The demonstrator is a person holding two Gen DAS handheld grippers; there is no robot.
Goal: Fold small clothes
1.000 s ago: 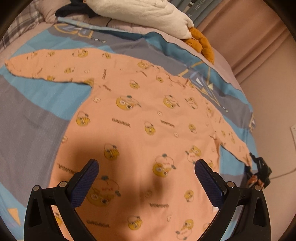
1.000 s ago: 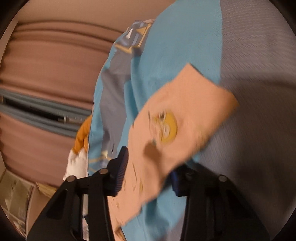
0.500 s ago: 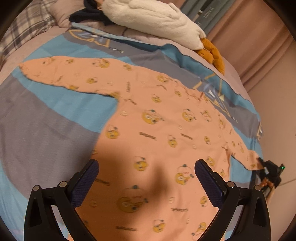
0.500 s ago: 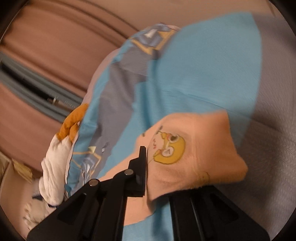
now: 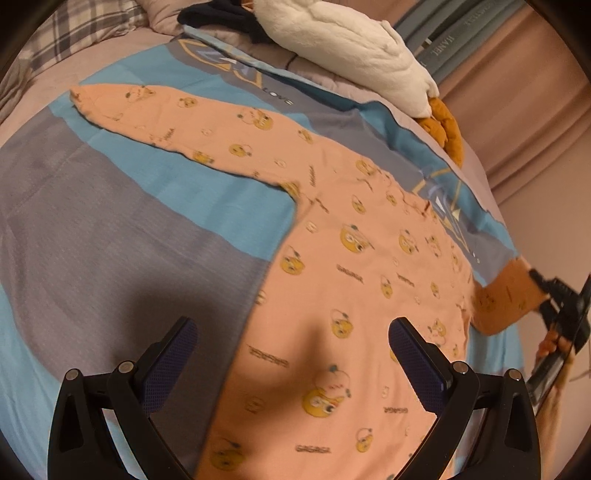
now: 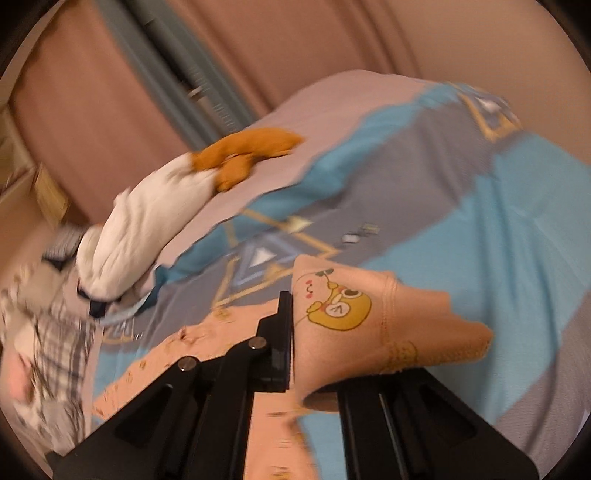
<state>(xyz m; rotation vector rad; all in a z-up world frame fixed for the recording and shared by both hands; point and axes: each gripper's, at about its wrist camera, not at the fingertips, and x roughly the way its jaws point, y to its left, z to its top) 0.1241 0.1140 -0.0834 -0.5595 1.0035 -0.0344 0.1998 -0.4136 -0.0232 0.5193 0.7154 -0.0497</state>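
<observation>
A soft peach shirt [image 5: 354, 266] lies flat on the quilted bed [image 5: 110, 236], left gripper [image 5: 291, 354] spread wide above its hem, right gripper [image 6: 314, 350] pinching the cuff [image 6: 369, 317] at 3 o'clock.

1. Bare blue-and-grey bedspread [image 5: 110, 236] is lying open to the left of the orange shirt [image 5: 351, 258], giving the left gripper [image 5: 291, 354] flat room to pass.
2. The shirt's long sleeve [image 5: 177, 118] is stretching across the far left of the bed, crossing that open strip.
3. A white plush toy [image 5: 343, 44] and dark clothing [image 5: 221, 16] are crowding the far edge, with a plaid pillow [image 5: 74, 29] at the corner.
4. The right gripper [image 5: 554, 299] is occupying the shirt's right side, its fingers [image 6: 284, 332] pinching the lifted cuff [image 6: 369, 325].
5. Curtains [image 5: 535, 110] are hanging close beyond the bed's right edge.
</observation>
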